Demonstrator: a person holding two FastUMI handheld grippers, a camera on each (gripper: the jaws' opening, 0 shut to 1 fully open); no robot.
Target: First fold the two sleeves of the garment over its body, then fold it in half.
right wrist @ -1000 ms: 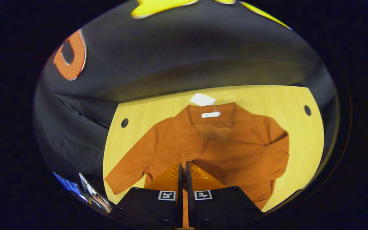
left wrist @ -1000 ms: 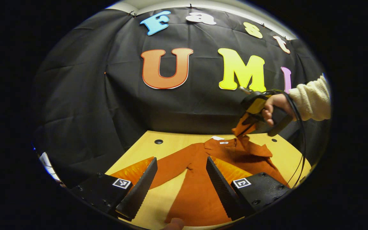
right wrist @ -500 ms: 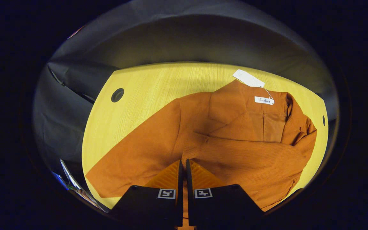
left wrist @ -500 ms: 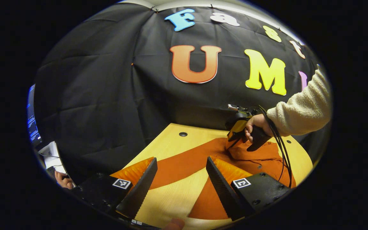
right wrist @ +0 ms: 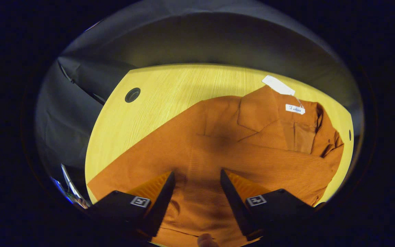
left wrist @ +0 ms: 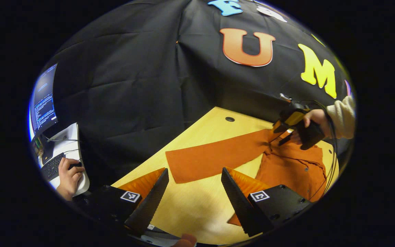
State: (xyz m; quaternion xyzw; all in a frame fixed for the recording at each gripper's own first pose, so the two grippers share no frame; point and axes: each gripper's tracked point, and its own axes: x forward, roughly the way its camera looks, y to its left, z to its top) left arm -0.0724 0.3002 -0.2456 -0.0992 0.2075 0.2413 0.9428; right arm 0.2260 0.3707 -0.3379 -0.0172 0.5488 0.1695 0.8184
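One garment (right wrist: 245,154) (rust), two grippers (left wrist: 194,195) (right wrist: 197,195) agape

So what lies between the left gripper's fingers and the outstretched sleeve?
Bare yellow table, in the left gripper view. The left gripper hangs open just short of the sleeve.

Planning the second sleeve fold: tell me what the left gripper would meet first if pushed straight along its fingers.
Probably the spread-out sleeve lying flat on the table; the open left gripper frames its cuff end, though depth is unclear.
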